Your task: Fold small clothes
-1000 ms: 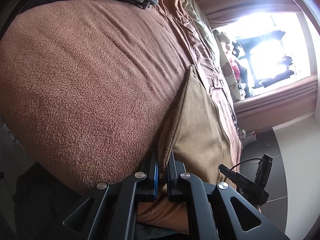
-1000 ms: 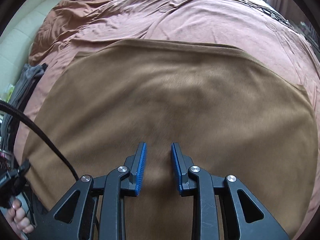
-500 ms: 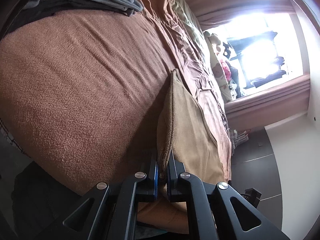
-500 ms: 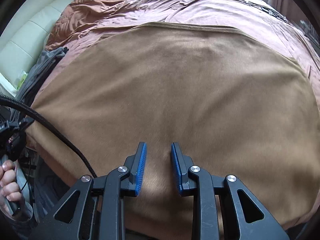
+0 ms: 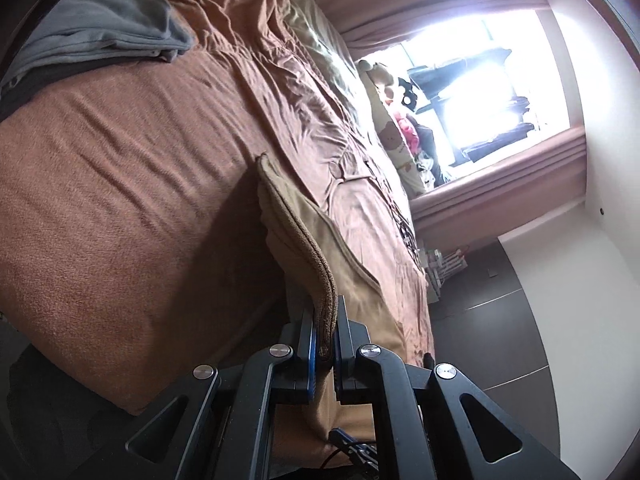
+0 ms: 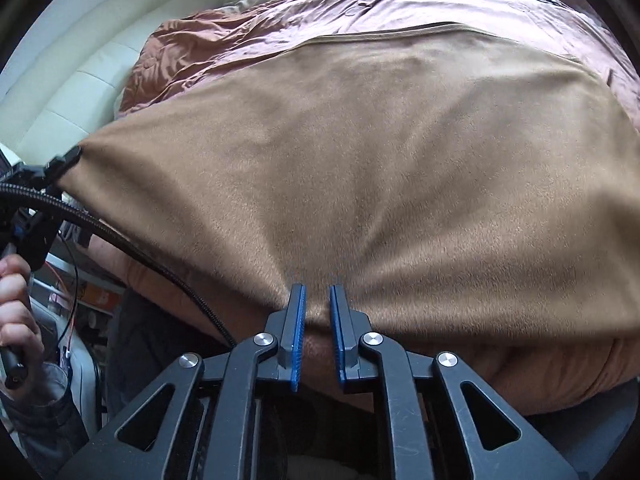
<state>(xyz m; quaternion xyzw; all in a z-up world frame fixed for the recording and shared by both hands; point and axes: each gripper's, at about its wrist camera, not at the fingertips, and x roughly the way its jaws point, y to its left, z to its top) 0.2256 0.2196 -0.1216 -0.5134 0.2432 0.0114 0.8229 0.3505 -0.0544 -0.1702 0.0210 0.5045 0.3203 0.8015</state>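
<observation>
A tan fleece cloth is stretched over the brown bed. My right gripper is shut on its near edge, and folds fan out from the fingertips. In the left wrist view, my left gripper is shut on the tan cloth at a corner, whose hemmed edge rises out of the jaws. The right wrist view shows that corner pulled taut at the far left by the left gripper, with a person's hand holding the handle below it.
A brown blanket covers the bed, with rumpled pinkish bedding behind. Folded grey clothes lie at the bed's far end. A cream padded headboard is on the left. A black cable hangs by the bed edge. Bright window and dark floor are beyond.
The right gripper has drawn back to the cloth's near edge and narrowed onto it. The left gripper has lifted its corner, and the cloth now hangs taut between the two.
</observation>
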